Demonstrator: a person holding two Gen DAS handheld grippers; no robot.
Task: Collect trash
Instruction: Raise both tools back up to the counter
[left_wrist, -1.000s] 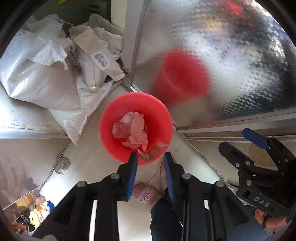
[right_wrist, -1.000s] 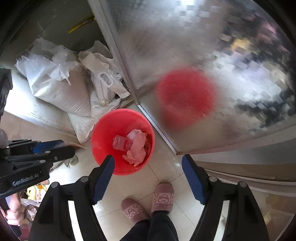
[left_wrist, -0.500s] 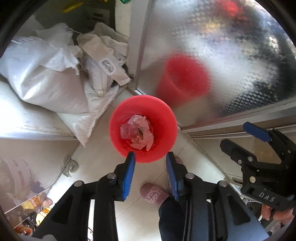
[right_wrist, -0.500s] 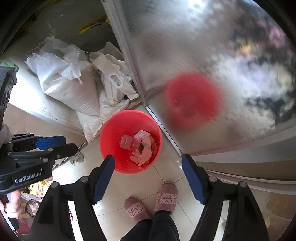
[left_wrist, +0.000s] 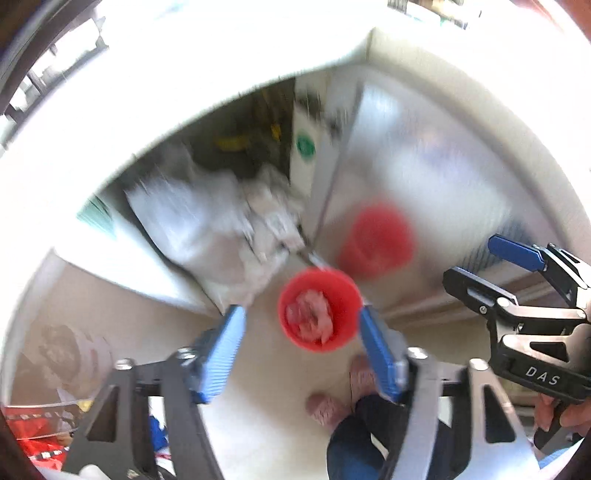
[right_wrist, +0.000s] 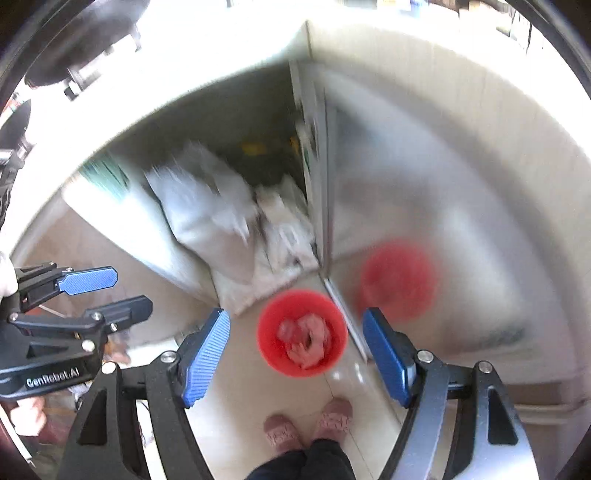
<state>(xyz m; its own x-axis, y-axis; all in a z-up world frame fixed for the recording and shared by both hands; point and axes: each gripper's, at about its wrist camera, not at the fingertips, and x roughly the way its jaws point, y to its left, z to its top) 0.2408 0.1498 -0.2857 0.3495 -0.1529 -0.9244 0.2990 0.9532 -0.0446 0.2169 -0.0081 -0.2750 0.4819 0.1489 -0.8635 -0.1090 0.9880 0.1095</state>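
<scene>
A red bucket (left_wrist: 319, 308) (right_wrist: 302, 332) stands on the tiled floor far below both grippers, with pink crumpled trash (left_wrist: 310, 315) (right_wrist: 304, 339) lying inside it. My left gripper (left_wrist: 301, 349) hangs high above the bucket, its jaws opening, with nothing between the blue pads. It also shows at the left of the right wrist view, left gripper (right_wrist: 103, 291). My right gripper (right_wrist: 295, 356) stands open and empty above the bucket. It appears again at the right of the left wrist view, right gripper (left_wrist: 480, 266). Both views are blurred by motion.
White sacks (left_wrist: 207, 229) (right_wrist: 210, 218) lean in an open recess behind the bucket. A frosted glass door (left_wrist: 424, 192) (right_wrist: 424, 206) to the right mirrors the bucket. The person's pink slippers (right_wrist: 306, 424) stand on the floor just in front of the bucket.
Both grippers have risen well above the bucket, which now looks much smaller. The left gripper's jaws have spread from nearly shut to wide. The right jaws stay wide.
</scene>
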